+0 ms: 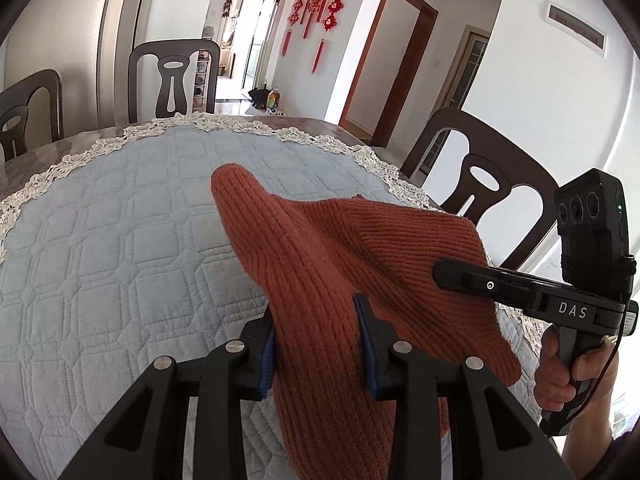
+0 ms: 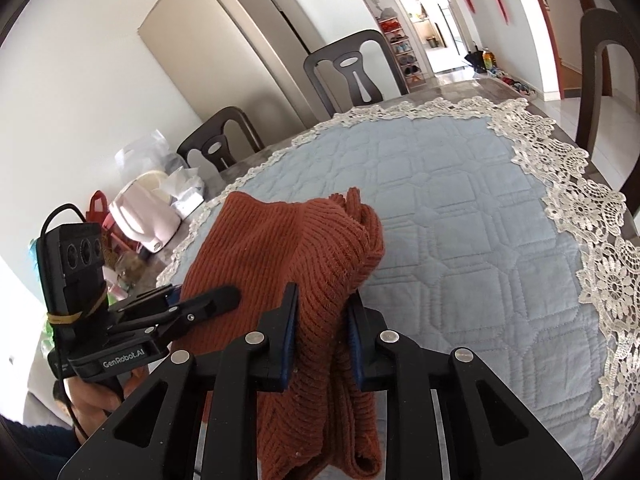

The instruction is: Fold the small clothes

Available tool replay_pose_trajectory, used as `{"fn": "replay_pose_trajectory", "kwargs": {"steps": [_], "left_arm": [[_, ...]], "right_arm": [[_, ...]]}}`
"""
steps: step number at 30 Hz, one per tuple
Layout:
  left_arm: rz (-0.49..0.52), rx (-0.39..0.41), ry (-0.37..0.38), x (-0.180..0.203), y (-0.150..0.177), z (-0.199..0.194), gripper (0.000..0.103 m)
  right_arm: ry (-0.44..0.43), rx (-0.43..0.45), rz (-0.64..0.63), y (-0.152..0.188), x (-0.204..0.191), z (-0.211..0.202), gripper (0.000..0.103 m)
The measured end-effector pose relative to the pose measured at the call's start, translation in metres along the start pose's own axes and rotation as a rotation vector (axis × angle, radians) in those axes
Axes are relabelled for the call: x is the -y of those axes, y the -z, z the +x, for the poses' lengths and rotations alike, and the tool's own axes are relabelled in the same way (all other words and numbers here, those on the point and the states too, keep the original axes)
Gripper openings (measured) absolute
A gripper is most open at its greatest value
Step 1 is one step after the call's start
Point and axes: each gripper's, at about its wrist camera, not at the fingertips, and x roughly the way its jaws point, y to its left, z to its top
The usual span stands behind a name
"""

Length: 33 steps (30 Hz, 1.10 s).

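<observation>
Garment: a rust-orange ribbed knit piece is hanging bunched up in the lower middle of both views, over a table cover, with its far folds draping toward the middle of the frame. Can't tell if any of it is touching the cover.
Left gripper: the black two-finger left gripper with blue pads is sitting at the bottom centre of the left wrist view, clamping down on a thick fold of the knit that's filling the gap between its pads. In the right wrist view it's poking in from the lower left, a person's hand wrapped around its handle.
Right gripper: the black right gripper is squeezing a bundled fold of the same knit at the bottom centre of its own view, pads pressing in on both sides. From the left wrist view it's coming in from the right edge, fingertips over the knit.
Surface: a pale blue quilted table cover with a white lace border is spreading across the middle of both frames.
Around: dark wooden chairs are standing along the far edge of the table, and red knot decorations are hanging on the wall at the top centre.
</observation>
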Motion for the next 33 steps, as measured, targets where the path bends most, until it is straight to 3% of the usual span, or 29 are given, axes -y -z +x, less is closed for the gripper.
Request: {"fn": "replay_pose_trajectory", "kwargs": {"steps": [9,19,26,33], "left_arm": [[-0.039,0.022,-0.025,-0.043,0.001,-0.025,0.036],[-0.115,0.036,-0.076,-0.116,-0.015,-0.040,0.036],[-0.175,0.022,-0.103,-0.156,-0.026,-0.025,0.036],[-0.244,0.009,-0.115,-0.181,-0.011,-0.013,0.036]], "right_arm": [[-0.080,-0.027,-0.027,-0.009,-0.031,0.035,0.022],[-0.160,-0.088,-0.013,-0.027,-0.059,0.097,0.022],[-0.154,-0.133,-0.004,-0.036,-0.062,0.129,0.022],[-0.136,-0.159,0.003,-0.033,-0.050,0.143,0.023]]}}
